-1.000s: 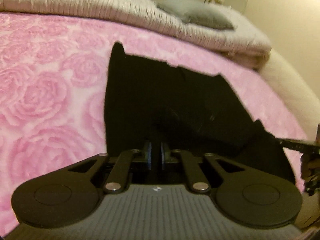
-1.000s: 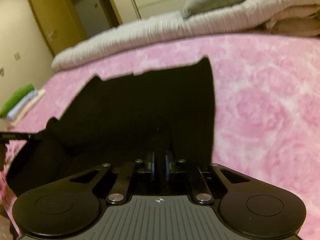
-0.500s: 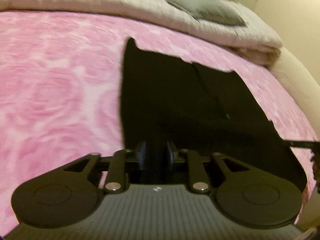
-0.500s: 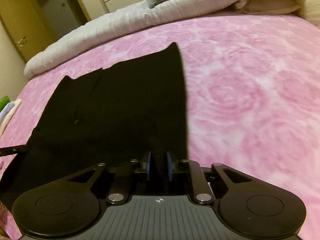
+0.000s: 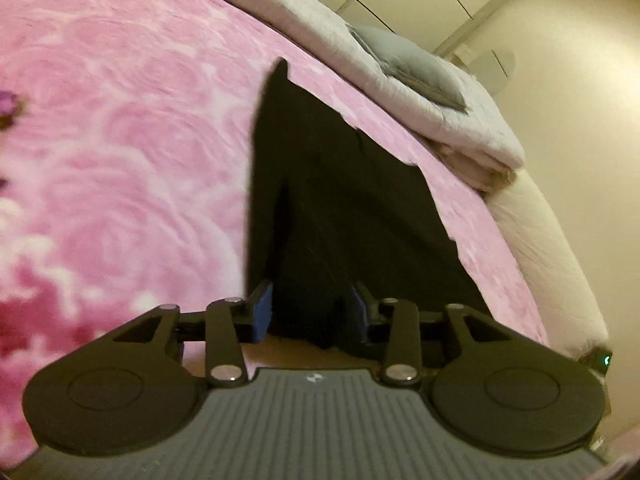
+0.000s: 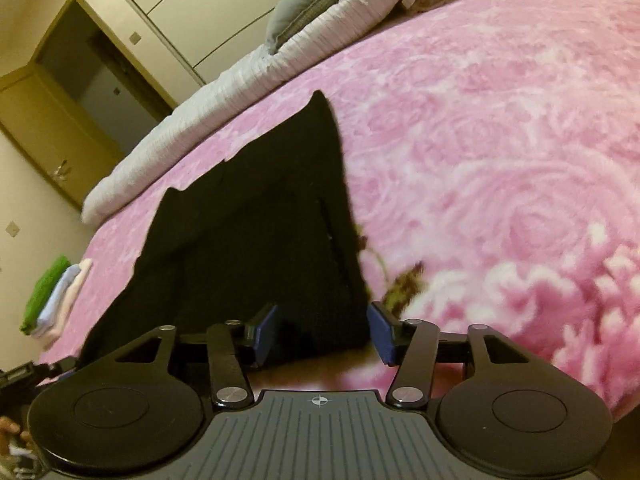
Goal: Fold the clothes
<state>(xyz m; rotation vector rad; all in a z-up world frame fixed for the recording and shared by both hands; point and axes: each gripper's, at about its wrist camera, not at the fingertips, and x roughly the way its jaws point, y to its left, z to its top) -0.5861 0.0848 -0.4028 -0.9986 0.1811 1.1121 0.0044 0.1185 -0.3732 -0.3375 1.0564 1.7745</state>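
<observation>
A black garment [image 5: 340,200] lies spread flat on the pink rose-patterned blanket [image 5: 120,140], its near edge right in front of both grippers. My left gripper [image 5: 310,312] sits at the garment's near left corner; its blue pads [image 5: 262,312] stand apart, closing, with cloth between them but not pinched. In the right wrist view the garment [image 6: 260,240] narrows to a far corner. My right gripper [image 6: 324,332] is at its near right corner with jaws opening, the pads [image 6: 382,332] clear of the cloth edge between them.
A folded white quilt [image 5: 440,120] with a grey pillow [image 5: 412,68] lies along the bed's far side. A stack of folded clothes [image 6: 52,296], green, blue and pink, sits at the bed's left edge. Wardrobe doors [image 6: 192,8] and a doorway stand beyond.
Both grippers were shut on the garment's near edge and have let go, their jaws now apart. Both have drawn back and rolled, and the garment lies flatter and stretched out.
</observation>
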